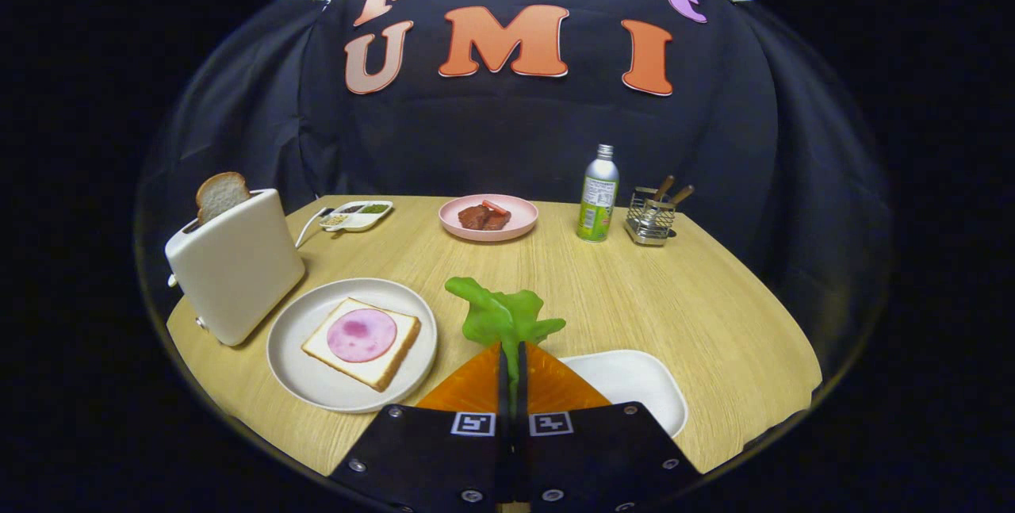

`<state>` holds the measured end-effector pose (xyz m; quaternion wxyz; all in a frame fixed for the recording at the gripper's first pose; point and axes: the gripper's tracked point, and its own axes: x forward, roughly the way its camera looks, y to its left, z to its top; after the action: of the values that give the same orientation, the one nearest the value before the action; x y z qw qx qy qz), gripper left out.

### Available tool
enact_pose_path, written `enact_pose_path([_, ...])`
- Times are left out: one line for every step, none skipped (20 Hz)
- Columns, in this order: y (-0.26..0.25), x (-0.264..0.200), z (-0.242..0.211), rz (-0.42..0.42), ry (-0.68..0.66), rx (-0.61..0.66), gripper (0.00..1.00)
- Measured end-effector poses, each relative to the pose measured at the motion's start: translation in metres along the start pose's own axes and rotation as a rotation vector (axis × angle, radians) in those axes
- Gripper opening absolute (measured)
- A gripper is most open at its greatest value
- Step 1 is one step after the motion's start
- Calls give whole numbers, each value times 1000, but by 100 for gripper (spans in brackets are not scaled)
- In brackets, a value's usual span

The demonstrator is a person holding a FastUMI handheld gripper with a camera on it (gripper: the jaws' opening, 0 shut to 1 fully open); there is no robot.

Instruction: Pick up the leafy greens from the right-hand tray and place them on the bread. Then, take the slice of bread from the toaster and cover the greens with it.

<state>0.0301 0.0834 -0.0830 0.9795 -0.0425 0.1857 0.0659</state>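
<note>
My gripper [511, 354] is shut on the leafy greens [499, 311], which stick out ahead of the fingertips, lifted above the table. Below and to the right of the fingers lies the white tray [634, 386]. To the left sits a round white plate [317, 374] holding a slice of bread [396, 350] topped with a pink round of ham [361, 334]. Further left stands a cream toaster [238, 271] with another slice of bread [220, 194] poking out of its slot.
At the back of the wooden table [698, 315] stand a pink plate [489, 218] with meat, a small divided dish [357, 216], a green bottle [598, 196] and a wire holder [650, 218] with utensils. The table's round edge runs close at right and front.
</note>
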Motion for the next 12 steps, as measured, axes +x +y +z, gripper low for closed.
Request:
enact_pose_path([8, 1, 2, 12, -2, -5, 1])
enact_pose_path([18, 1, 4, 25, -4, -12, 1])
enact_pose_path([27, 3, 6, 38, -5, -20, 1])
enact_pose_path([37, 4, 7, 54, -4, -26, 1])
enact_pose_path([46, 5, 8, 69, -2, -29, 1])
enact_pose_path([55, 6, 9, 82, -2, -30, 1])
enact_pose_path([64, 9, 11, 95, -5, -32, 1])
enact_pose_path([71, 12, 11, 104, -5, -37, 1])
enact_pose_path([80, 14, 10, 114, -1, -40, 1])
enact_pose_path([88, 17, 9, 126, 6, -41, 1])
enact_pose_path([96, 19, 7, 140, 13, -43, 1])
enact_pose_path([104, 21, 5, 153, 21, -48, 1])
